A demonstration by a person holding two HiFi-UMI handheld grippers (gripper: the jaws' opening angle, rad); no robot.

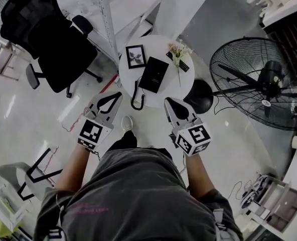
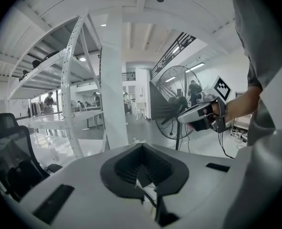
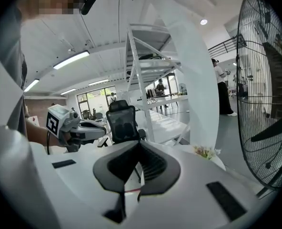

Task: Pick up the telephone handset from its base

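Note:
A black telephone base [image 1: 154, 74] lies on a small round white table [image 1: 162, 90]. A black curved piece [image 1: 136, 98], which looks like the handset, rests at the table's near edge just left of the base. My left gripper [image 1: 119, 94] is shut and empty, hovering short of the table's near-left edge, close to that curved piece. My right gripper [image 1: 167, 100] is also shut and empty, just off the near-right edge. In the left gripper view the shut jaws [image 2: 142, 146] hide the table, and the right gripper [image 2: 200, 113] shows beside them. The right gripper view shows its shut jaws [image 3: 140, 143].
A framed picture [image 1: 135, 55], a bunch of flowers [image 1: 177, 51] and a remote [image 1: 181, 64] share the table. A black stool [image 1: 199, 96] stands at its right, a large floor fan [image 1: 261, 82] further right, a black office chair [image 1: 50, 36] at the left, and a white rack [image 1: 107, 19] behind.

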